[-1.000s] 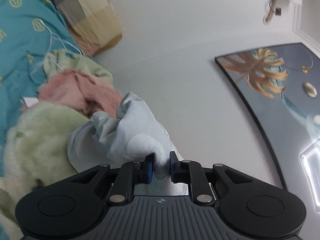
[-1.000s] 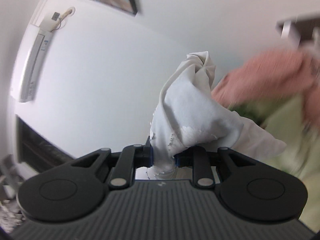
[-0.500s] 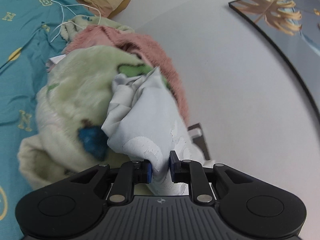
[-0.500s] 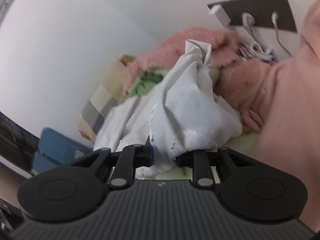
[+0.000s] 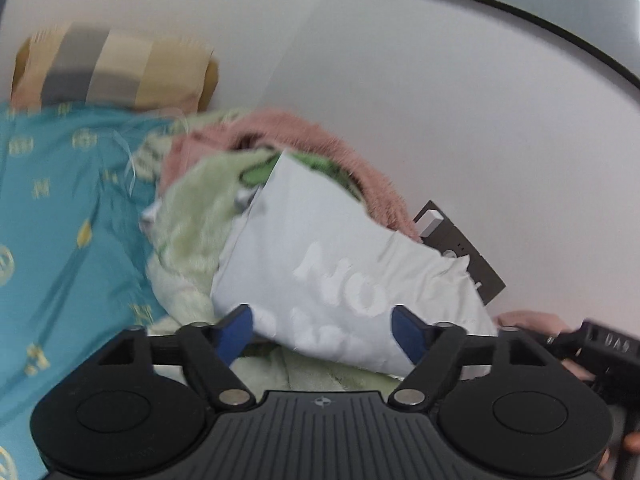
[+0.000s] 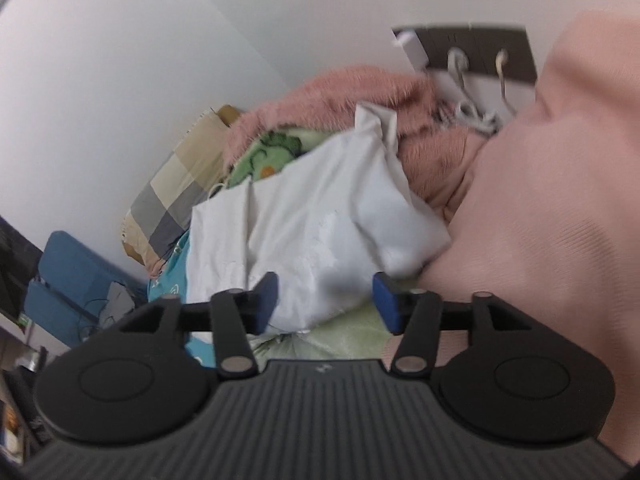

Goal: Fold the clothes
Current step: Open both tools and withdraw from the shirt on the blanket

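The white shirt (image 5: 340,276) lies at the middle of the frame on a green blanket (image 5: 192,232) (pink blanket (image 5: 320,144) behind it). The left gripper (image 5: 322,330) has its 2 jaws wide apart, holding nothing. The right gripper (image 6: 324,298) is likewise spread, with the shirt (image 6: 316,232) just ahead of it. A pink sleeve (image 6: 552,220) fills the right of the frame.

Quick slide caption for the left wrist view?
Left gripper open over white garment lying on fleece pile.
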